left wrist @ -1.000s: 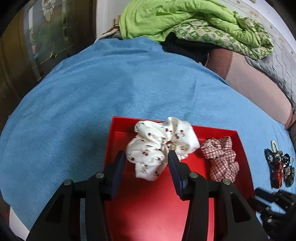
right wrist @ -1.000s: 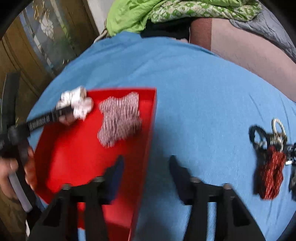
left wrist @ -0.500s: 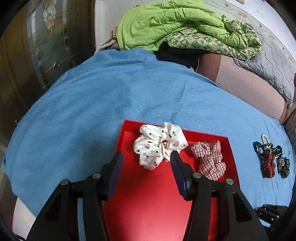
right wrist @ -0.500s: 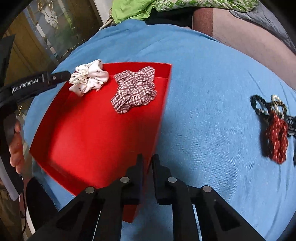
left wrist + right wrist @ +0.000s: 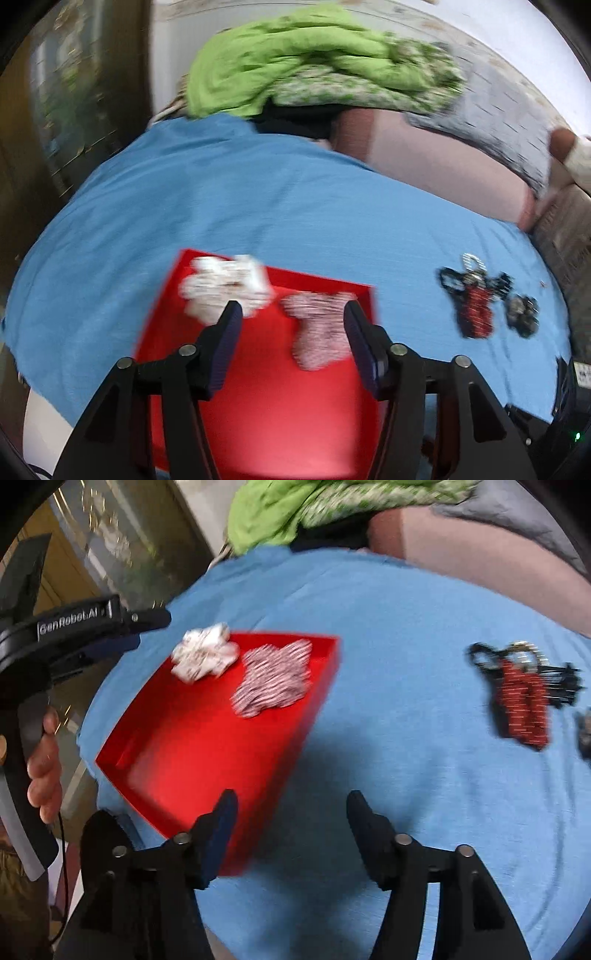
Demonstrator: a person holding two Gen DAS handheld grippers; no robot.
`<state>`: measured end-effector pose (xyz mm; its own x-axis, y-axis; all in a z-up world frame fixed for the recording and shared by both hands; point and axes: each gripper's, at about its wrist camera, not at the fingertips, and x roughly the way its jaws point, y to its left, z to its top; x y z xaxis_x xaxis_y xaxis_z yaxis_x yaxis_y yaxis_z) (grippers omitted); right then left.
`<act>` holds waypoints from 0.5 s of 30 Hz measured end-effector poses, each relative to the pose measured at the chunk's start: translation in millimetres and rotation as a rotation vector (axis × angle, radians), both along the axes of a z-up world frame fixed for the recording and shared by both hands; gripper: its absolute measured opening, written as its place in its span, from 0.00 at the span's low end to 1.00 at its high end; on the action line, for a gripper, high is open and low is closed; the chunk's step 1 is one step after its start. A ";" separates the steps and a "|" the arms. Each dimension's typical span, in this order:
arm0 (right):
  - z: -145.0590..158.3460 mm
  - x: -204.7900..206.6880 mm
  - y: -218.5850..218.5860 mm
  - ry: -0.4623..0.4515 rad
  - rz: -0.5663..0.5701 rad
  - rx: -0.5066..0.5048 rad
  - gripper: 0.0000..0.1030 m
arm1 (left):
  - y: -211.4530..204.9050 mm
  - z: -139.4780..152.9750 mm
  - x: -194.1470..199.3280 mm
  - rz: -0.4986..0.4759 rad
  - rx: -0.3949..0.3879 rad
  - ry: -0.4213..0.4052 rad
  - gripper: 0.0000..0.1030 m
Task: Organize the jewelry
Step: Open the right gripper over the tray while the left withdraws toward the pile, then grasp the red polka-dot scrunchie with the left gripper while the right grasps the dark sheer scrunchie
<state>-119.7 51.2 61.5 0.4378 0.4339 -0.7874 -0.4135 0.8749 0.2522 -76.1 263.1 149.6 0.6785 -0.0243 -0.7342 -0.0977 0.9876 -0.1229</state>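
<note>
A red tray (image 5: 258, 398) (image 5: 192, 753) lies on the blue cloth. In it lie a white cherry-print scrunchie (image 5: 225, 286) (image 5: 205, 653) and a red-checked scrunchie (image 5: 317, 328) (image 5: 275, 677). On the cloth to the right lies a cluster of hair pieces: a red one with black loops and a ring (image 5: 476, 302) (image 5: 522, 694), and a small dark one (image 5: 522, 315). My left gripper (image 5: 291, 317) is open and empty above the tray. My right gripper (image 5: 290, 806) is open and empty over the tray's near right corner. The left gripper body (image 5: 74, 627) shows in the right wrist view.
The blue cloth (image 5: 258, 192) covers a rounded bed surface. A green blanket pile (image 5: 314, 77) and a pinkish pillow (image 5: 436, 162) lie at the back. A dark wooden and glass door (image 5: 74, 92) stands at left.
My left gripper has pulled back and up from the white scrunchie and swung right. My right gripper shut half a second ago and is open again now.
</note>
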 end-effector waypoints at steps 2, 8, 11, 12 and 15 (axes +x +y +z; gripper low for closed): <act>1.0 -0.9 -27.9 -0.009 -0.048 -0.002 0.65 | -26.3 -0.2 3.8 -0.046 -0.013 0.008 0.59; -9.4 7.0 -141.0 0.003 -0.274 -0.001 0.65 | -110.9 -17.6 23.2 -0.173 -0.041 0.082 0.59; -12.7 9.4 -203.7 -0.003 -0.406 0.012 0.65 | -151.3 -28.0 32.0 -0.221 -0.001 0.086 0.59; -14.4 11.8 -224.0 -0.005 -0.451 0.015 0.65 | -164.2 -32.4 35.4 -0.236 0.009 0.089 0.59; -15.8 19.9 -271.0 -0.016 -0.549 0.039 0.65 | -189.2 -44.5 49.9 -0.262 -0.001 0.109 0.59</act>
<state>-99.8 -219.9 45.7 0.6200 0.1668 -0.7666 0.0967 0.9534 0.2857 -26.2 73.8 105.1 0.5659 -0.1896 -0.8024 0.1486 0.9807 -0.1270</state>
